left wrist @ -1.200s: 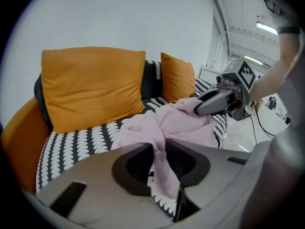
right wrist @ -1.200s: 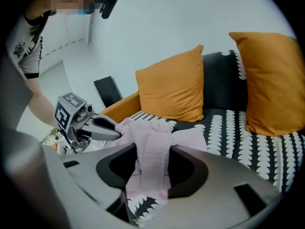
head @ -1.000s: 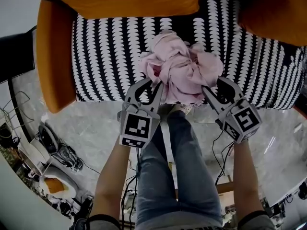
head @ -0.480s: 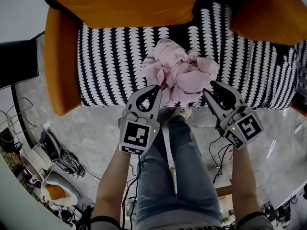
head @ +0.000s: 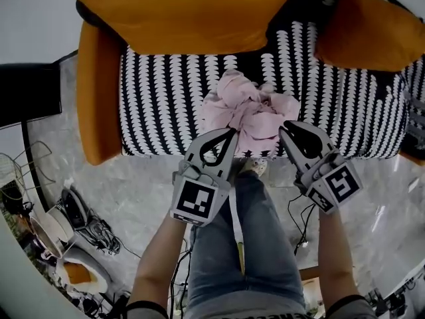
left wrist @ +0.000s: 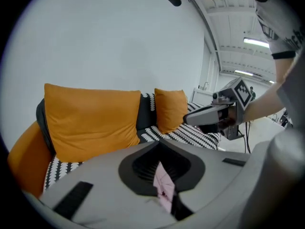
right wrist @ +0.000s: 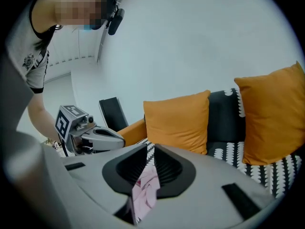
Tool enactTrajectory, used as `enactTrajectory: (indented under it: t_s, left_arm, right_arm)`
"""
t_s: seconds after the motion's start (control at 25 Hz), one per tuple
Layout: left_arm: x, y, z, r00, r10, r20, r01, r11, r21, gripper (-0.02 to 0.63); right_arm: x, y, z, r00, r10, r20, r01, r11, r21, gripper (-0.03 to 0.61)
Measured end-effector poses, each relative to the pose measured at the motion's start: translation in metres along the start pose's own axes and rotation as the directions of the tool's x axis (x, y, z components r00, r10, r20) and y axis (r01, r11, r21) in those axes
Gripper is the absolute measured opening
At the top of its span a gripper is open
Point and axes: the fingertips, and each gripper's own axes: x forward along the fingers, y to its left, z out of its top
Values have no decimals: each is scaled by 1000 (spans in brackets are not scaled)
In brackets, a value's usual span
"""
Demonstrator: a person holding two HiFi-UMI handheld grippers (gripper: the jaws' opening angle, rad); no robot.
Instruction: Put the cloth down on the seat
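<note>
At the time of inspection the pink crumpled cloth (head: 251, 111) lay bunched on the black-and-white patterned upholstered seat (head: 166, 105) of the sofa, towards its front edge, with the broad orange back cushion (head: 199, 12) behind it and the orange padded armrest (head: 96, 92) well off to one side. The left gripper (head: 230, 134) was closed down to a narrow slit on a fold of the cloth (left wrist: 163, 185), which showed pinched between its dark pads. The right gripper (head: 285, 127) had just been closing; its jaws stood nearly together with a strip of the same cloth (right wrist: 145, 192) nipped between them. Both grippers sat at the near edge of the heap, one at each side, above the person's denim-clad legs (head: 239, 244). In the inspector's judgement the step in hand was the two-handed grip on the cloth's near edge, taken before laying it out; most of the fabric already rested on the seat, though in a heap. The next move would call for keeping both grips firm, carrying the held edge over the seat, lowering it, then parting both pairs of jaws cleanly so that no fold snagged on a pad.
</note>
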Motion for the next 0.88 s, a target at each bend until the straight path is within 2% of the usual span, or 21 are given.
enactTrajectory:
  t_s: [0.12, 0.36, 0.88]
  left_arm:
    - [-4, -9, 19, 999, -27, 43, 28, 999, -29, 21]
    - [-23, -30, 70, 988, -106, 114, 108, 994, -11, 21]
    - [-95, -58, 157, 951, -224, 214, 209, 974, 89, 21]
  right_arm:
    - [-2, 9, 12, 999, 3, 34, -3, 1000, -3, 61]
    - [-20, 39, 56, 996, 3, 91, -2, 1000, -6, 58]
    - [-72, 110, 137, 972, -84, 217, 90, 996, -16, 58]
